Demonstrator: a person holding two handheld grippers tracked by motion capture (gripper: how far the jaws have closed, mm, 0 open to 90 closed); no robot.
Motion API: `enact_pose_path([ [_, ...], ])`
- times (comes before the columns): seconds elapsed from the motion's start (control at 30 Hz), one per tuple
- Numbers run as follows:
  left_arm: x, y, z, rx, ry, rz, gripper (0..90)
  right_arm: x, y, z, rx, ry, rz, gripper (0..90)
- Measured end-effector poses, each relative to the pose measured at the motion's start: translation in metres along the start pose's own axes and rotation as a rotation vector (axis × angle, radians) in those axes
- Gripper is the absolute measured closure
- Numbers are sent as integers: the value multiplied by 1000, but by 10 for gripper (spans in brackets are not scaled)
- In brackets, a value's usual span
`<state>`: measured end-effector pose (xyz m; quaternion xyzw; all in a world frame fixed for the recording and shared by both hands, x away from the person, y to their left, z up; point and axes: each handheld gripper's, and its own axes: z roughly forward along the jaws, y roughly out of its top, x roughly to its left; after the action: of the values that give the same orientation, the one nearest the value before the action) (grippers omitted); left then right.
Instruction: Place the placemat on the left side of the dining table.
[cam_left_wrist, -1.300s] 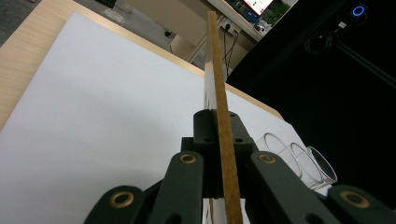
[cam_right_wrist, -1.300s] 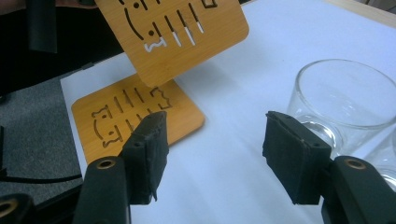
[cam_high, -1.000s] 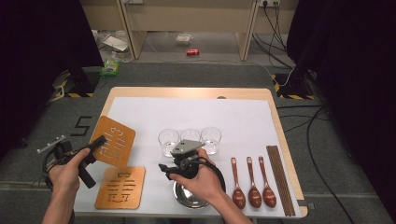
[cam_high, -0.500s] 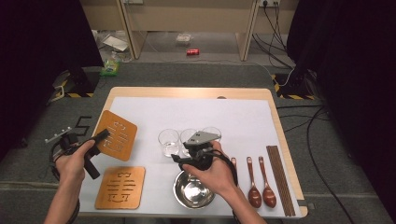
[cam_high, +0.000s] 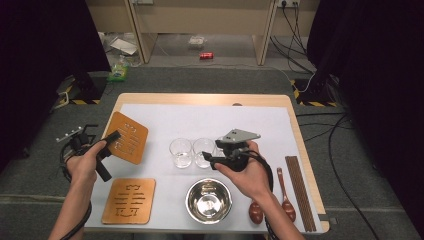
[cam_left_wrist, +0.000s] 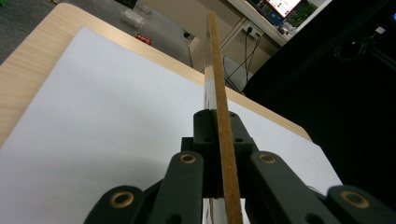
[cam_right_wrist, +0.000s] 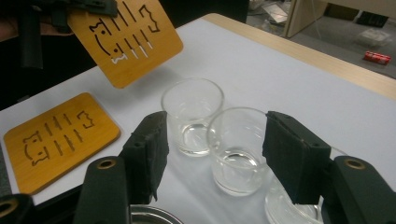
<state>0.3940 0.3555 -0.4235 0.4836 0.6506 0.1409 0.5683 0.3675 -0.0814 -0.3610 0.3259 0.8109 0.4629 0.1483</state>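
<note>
L gripper pinches a wooden coaster by its edge, lifted & tilted above worktop left side. R gripper spread wide, nothing held, w/ middle glass just ahead.

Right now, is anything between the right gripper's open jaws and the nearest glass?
Nothing visible. The right gripper is open, and the nearest glass stands straight ahead between its jaws, with bare white mat around it; a second glass stands just beyond.

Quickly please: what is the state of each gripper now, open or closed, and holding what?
Left gripper: closed on the edge of a wooden coaster, lifted off the table.
Right gripper: open, holding nothing, near the glasses.
</note>
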Motion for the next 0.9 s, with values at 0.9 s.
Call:
enact_pose_path([
  [0.9,-1,11,44,5,50,-10,858,-46,-53,-48,-65,-103,162,414],
])
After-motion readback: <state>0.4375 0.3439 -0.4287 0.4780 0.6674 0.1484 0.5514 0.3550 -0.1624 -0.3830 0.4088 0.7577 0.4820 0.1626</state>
